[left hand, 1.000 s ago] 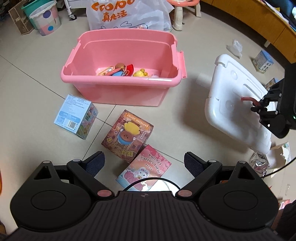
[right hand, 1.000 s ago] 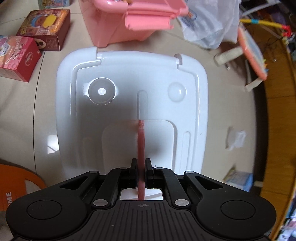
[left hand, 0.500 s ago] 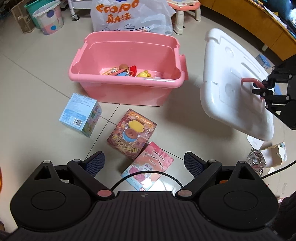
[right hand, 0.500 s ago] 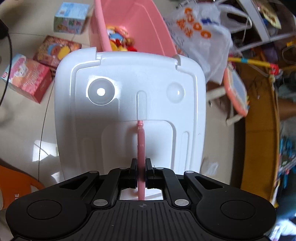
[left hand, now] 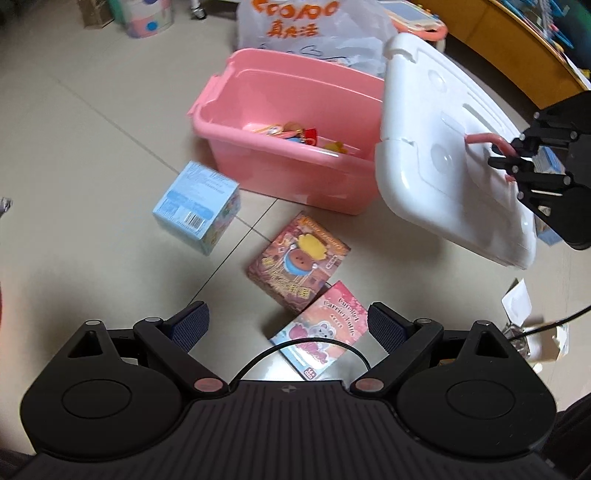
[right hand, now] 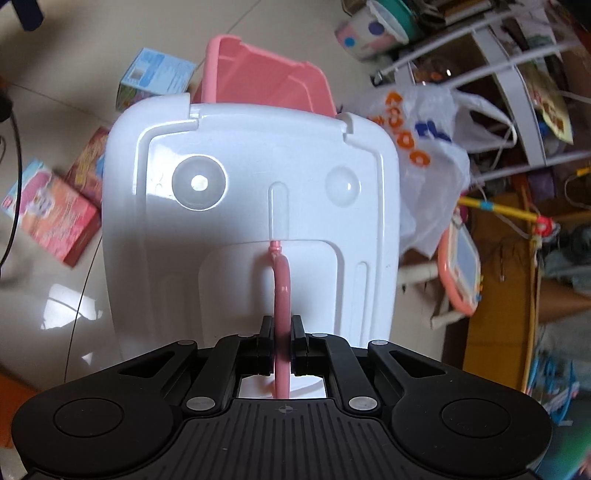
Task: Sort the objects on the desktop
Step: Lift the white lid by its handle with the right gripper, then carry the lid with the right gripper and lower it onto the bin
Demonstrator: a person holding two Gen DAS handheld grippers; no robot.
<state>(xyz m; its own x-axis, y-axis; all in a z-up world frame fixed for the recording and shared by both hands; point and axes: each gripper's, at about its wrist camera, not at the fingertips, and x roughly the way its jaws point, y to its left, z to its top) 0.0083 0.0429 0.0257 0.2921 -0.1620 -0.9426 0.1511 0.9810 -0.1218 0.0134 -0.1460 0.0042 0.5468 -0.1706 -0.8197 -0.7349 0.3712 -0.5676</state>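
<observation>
Floor tiles (left hand: 92, 122) fill the left wrist view, pale and crossed by dark grout lines. At about nine o'clock a light blue box (left hand: 197, 206) stands tilted on a corner, barcode facing up. Toward the middle a dark red box (left hand: 297, 262) with a cartoon figure lies flat, and just beside it, at six o'clock, a pink box (left hand: 325, 328) lies partly under a thin black cable (left hand: 299, 345). The left gripper (left hand: 288, 325) hangs above these two boxes with its jaws spread wide and nothing between the blue pads.

At twelve o'clock sits the pink bin (left hand: 291, 144), uncovered, with a small heap of toys (left hand: 295, 134) on its bottom. Behind it is a white shopping bag (left hand: 295, 33) with orange print.

At two to three o'clock the white lid (left hand: 436, 162) is held in the air, tilted, its near corner overlapping the bin's right end in the picture. The right gripper (left hand: 511, 157) is clenched on the lid's pink handle (left hand: 484, 138).

From the right wrist view the handle (right hand: 282, 291) runs straight between the closed pads (right hand: 266, 345), and the lid (right hand: 251, 177) covers the centre. The bin (right hand: 266, 81) shows past the lid's far edge at twelve o'clock, the boxes at nine to ten o'clock, the shopping bag (right hand: 424, 155) at two o'clock, and a white wire rack (right hand: 517, 85) farther right.
</observation>
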